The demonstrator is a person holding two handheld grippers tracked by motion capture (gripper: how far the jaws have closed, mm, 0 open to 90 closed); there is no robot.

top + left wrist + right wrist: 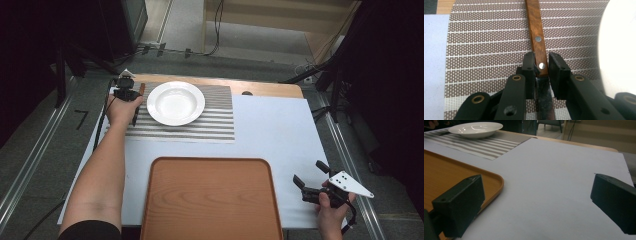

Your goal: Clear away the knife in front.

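A round white ceramic plate (175,102) sits on a brown-and-white striped woven placemat (210,122) at the far side of the pale blue table cover (280,135). A rectangular orange-brown wooden tray (210,200) lies at the near edge.

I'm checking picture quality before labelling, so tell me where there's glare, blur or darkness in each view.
High view: the surroundings beyond the table fall into deep darkness, while the round white plate is bright but readable. Left gripper view: the plate is blown out to plain white, and the brown wooden knife handle stays sharp. Right gripper view: dim overall, its own black tongs soft and blurred up close.
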